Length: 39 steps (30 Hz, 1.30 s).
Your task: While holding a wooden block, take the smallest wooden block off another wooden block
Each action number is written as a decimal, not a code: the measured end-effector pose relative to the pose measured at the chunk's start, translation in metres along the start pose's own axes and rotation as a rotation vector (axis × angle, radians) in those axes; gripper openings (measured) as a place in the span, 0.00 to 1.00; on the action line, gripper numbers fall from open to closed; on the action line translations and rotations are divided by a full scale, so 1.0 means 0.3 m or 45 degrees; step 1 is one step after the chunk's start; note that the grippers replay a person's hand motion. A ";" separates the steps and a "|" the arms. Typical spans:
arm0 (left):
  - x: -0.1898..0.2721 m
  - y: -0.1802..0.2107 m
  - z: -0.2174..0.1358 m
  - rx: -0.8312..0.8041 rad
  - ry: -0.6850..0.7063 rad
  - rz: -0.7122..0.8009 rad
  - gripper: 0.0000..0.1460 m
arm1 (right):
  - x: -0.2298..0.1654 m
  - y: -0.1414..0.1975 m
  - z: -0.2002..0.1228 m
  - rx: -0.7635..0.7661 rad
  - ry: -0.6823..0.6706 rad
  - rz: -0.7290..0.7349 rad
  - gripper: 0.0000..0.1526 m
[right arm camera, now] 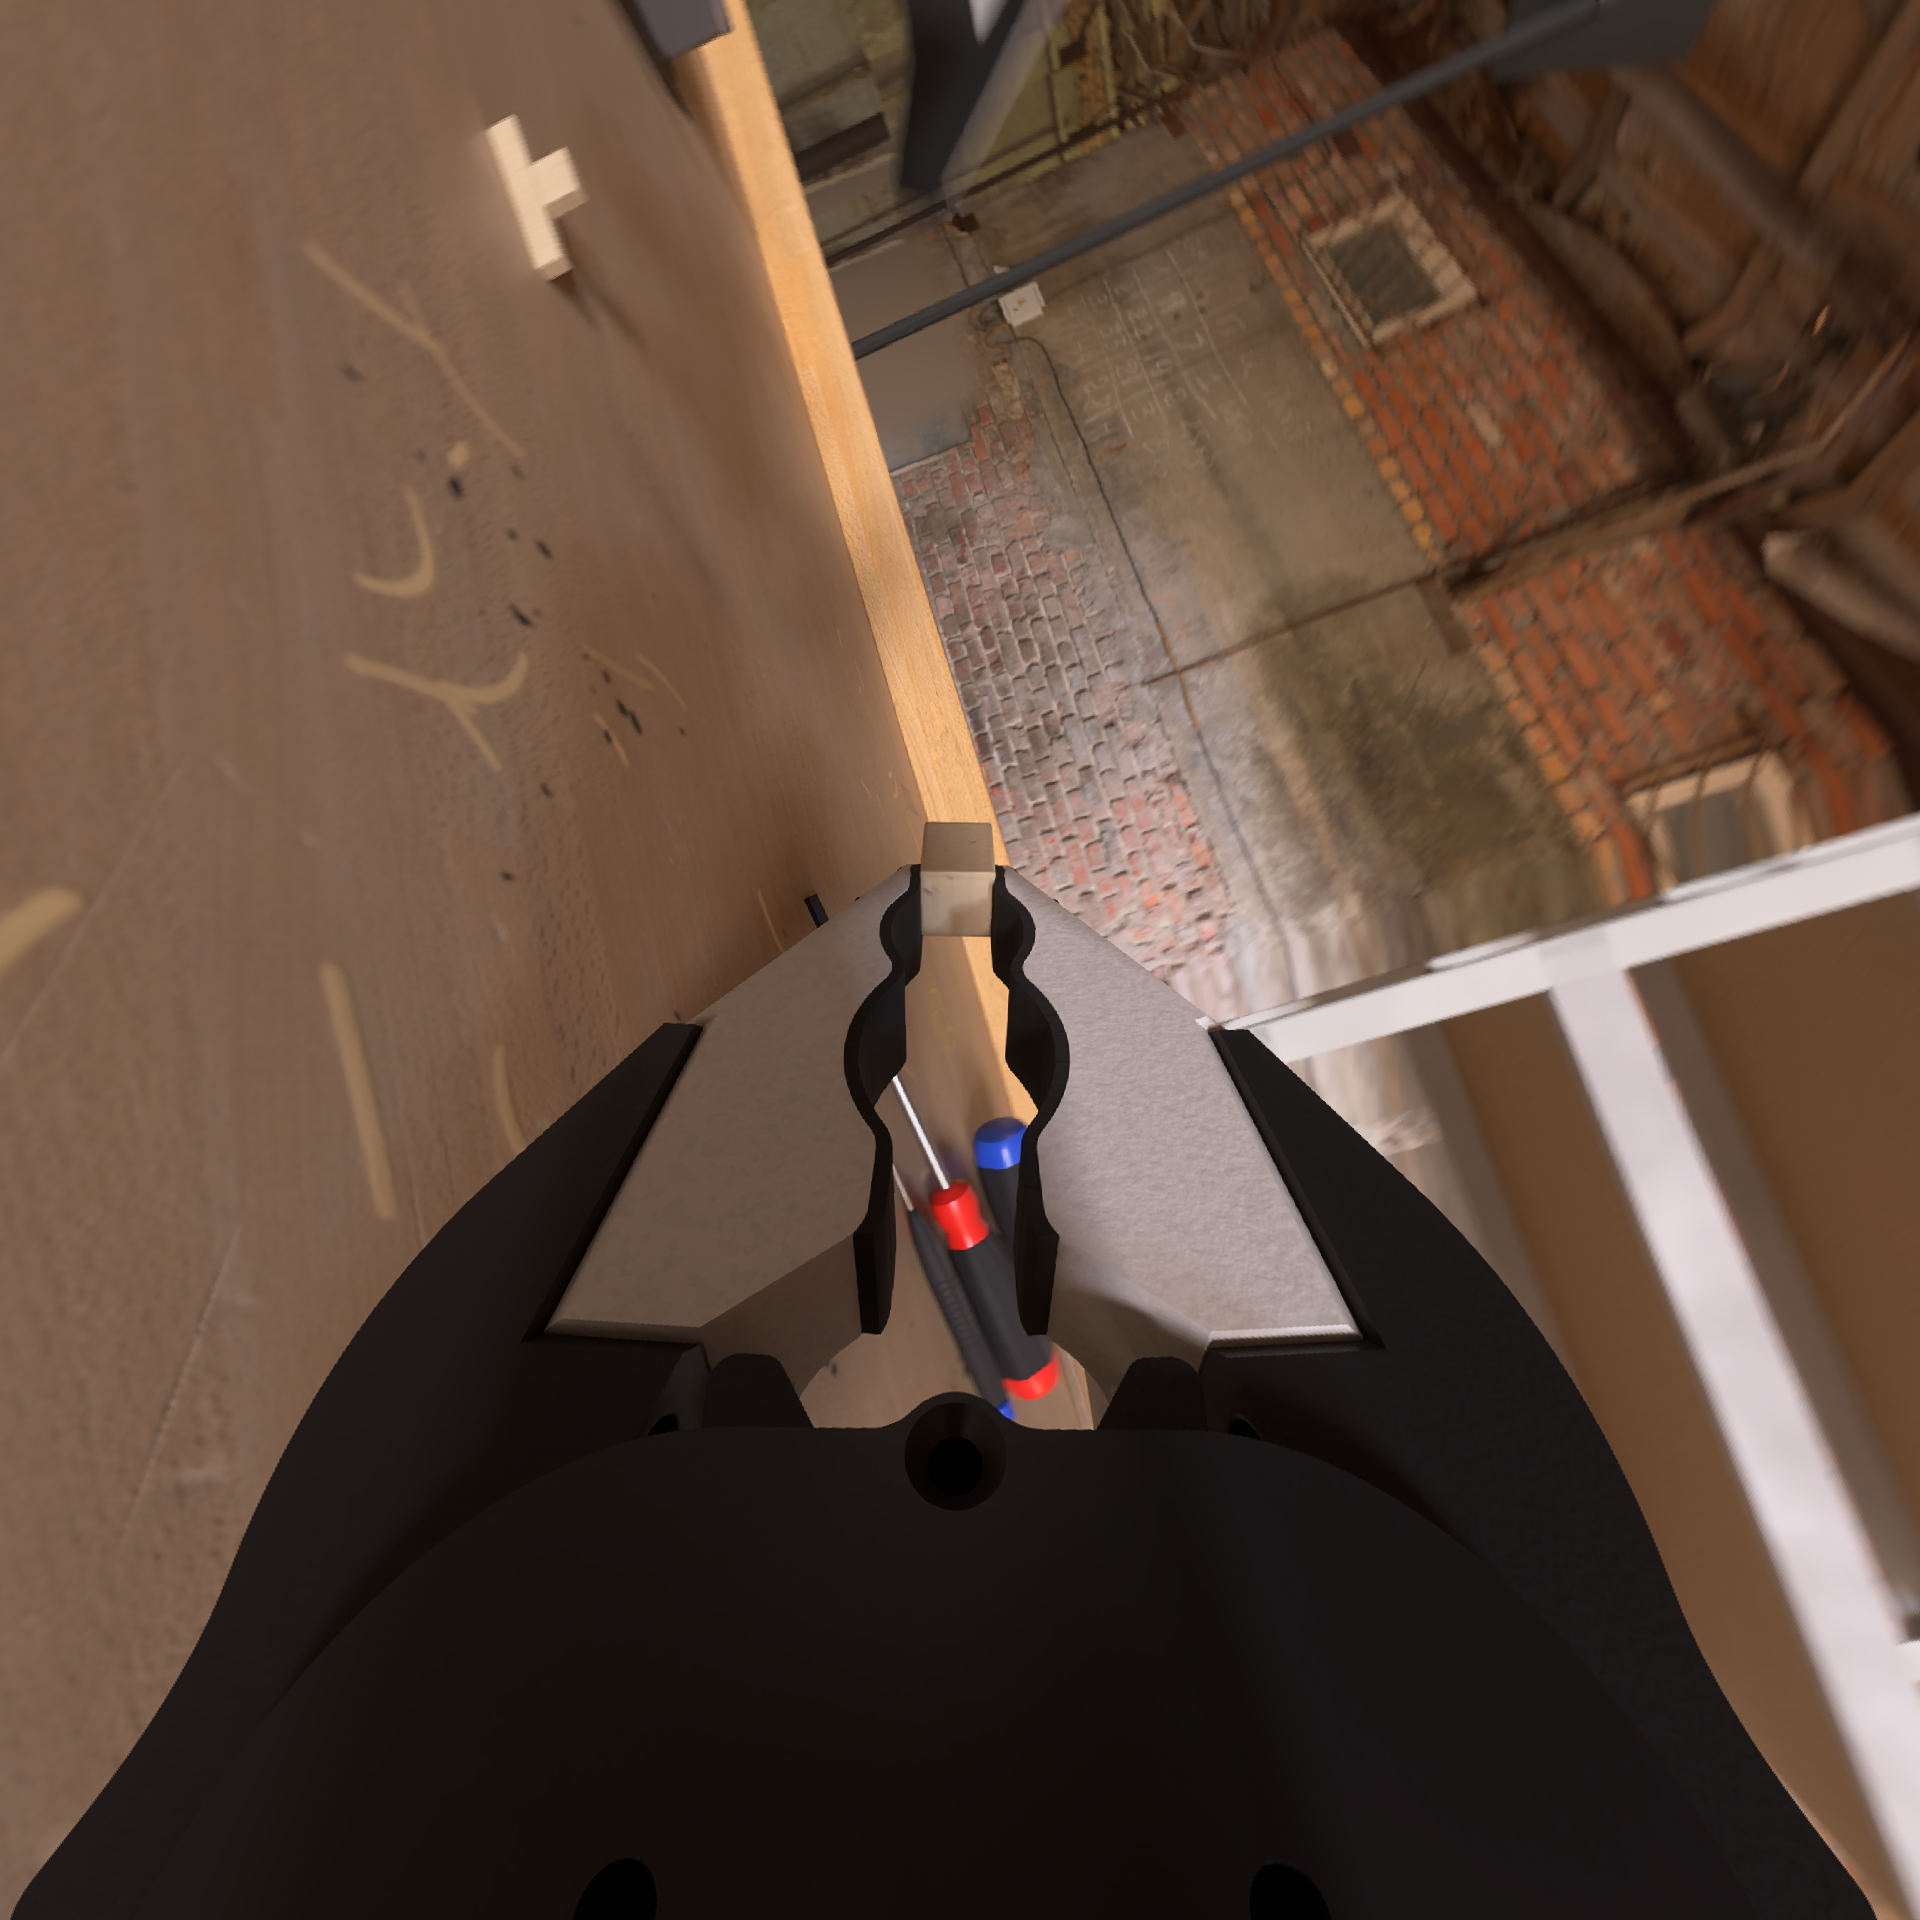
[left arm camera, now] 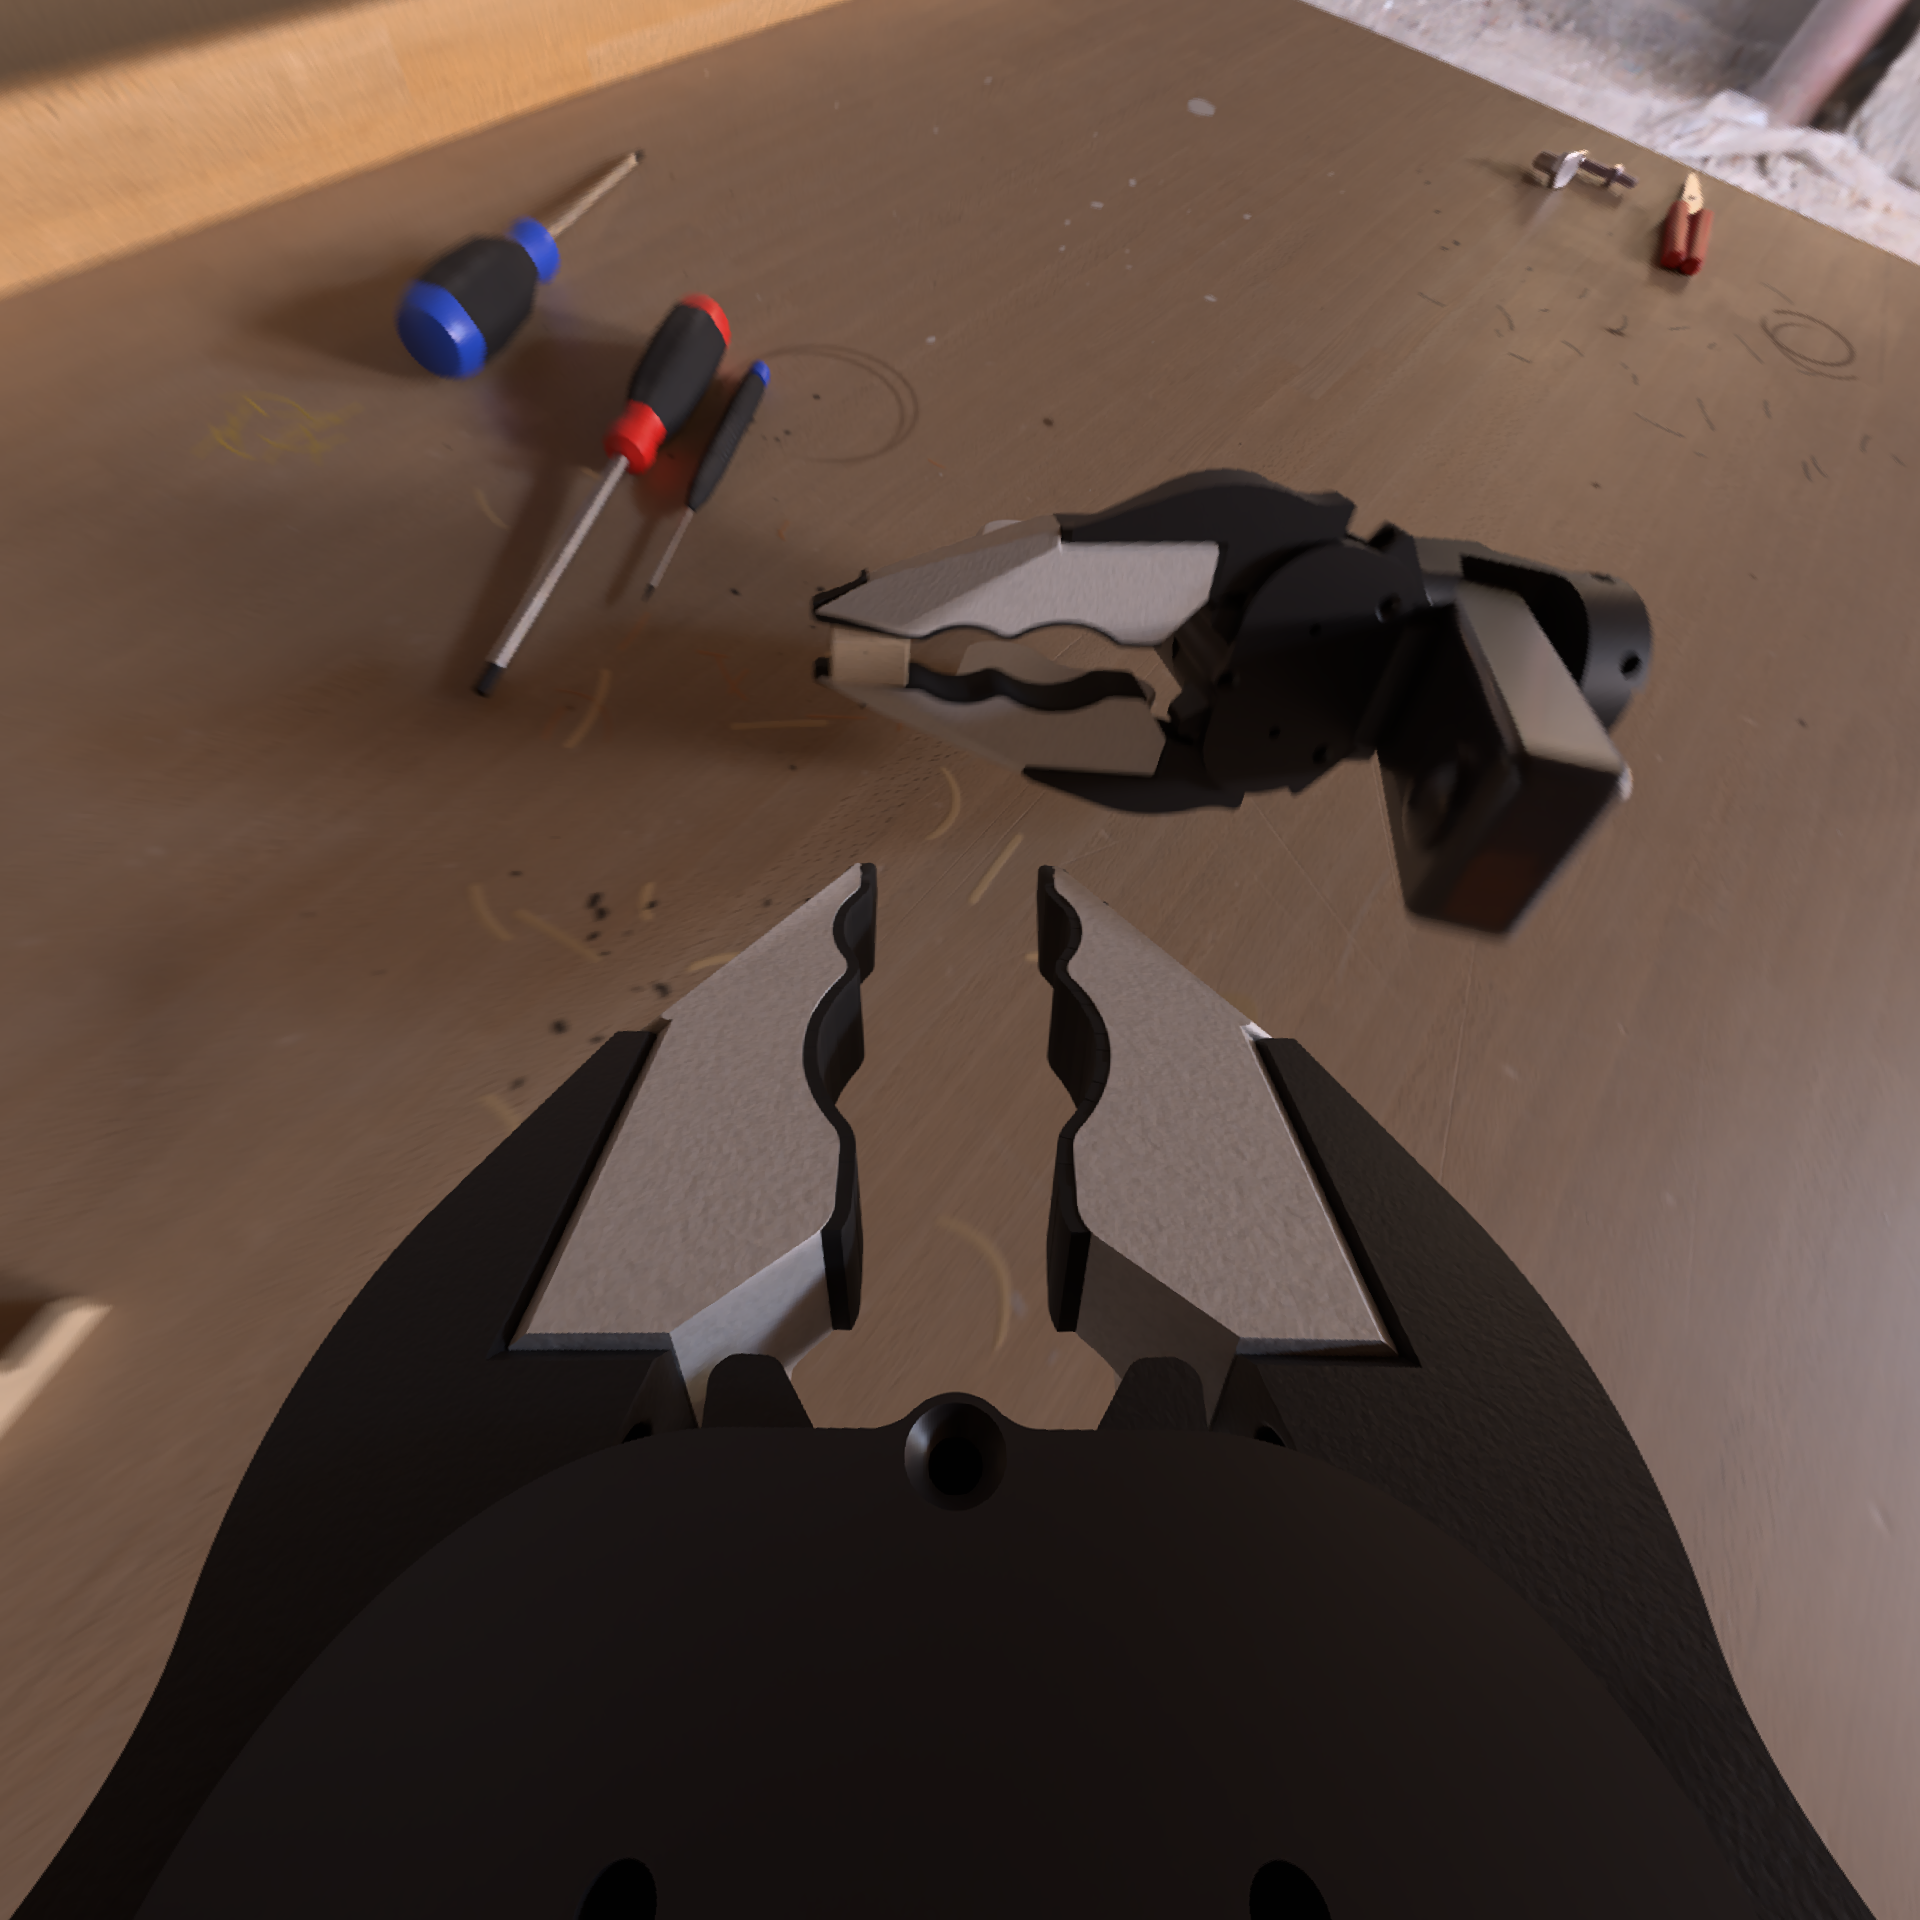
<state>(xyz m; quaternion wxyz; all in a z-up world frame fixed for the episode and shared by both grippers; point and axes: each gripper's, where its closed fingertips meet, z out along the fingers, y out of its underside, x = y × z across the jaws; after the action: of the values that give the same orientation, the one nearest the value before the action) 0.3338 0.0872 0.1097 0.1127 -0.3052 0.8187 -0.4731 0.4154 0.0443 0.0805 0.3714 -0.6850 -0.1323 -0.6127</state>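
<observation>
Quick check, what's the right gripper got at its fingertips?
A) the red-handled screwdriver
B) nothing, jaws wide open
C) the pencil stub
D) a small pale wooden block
D: the right gripper is pinched on a small pale wooden block, which also shows between its tips in the left wrist view.

Left hand-held gripper (left arm camera: 956, 883) and right hand-held gripper (right arm camera: 957, 899), matte black bodies, grey wavy-edged fingers, central screw hole

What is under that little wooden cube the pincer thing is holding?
Only bare tabletop. The right gripper pinches the small wooden block at its fingertips, above the table. The gripper's fingers cover two of the block's sides. The screwdrivers lie off to one side.
</observation>
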 end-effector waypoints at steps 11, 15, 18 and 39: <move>-0.589 0.179 -0.337 -0.590 -0.205 0.303 0.26 | -0.006 0.012 0.010 0.017 -0.056 0.146 0.08; -0.727 0.297 -0.248 -0.907 -0.160 0.495 0.26 | -0.006 0.023 0.011 0.007 -0.066 0.172 0.08; -0.758 0.331 -0.189 -1.010 -0.073 0.498 0.23 | -0.002 0.029 0.011 0.005 -0.071 0.200 0.08; -0.653 -0.112 -0.530 -0.561 -0.667 0.827 0.04 | -0.006 0.032 0.014 0.010 -0.081 0.191 0.08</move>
<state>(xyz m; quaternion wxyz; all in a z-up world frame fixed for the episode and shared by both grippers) 0.4261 0.3060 0.2015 0.3902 -0.1591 0.8967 -0.1353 0.4242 0.0410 0.0757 0.4147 -0.7106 -0.0949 -0.5604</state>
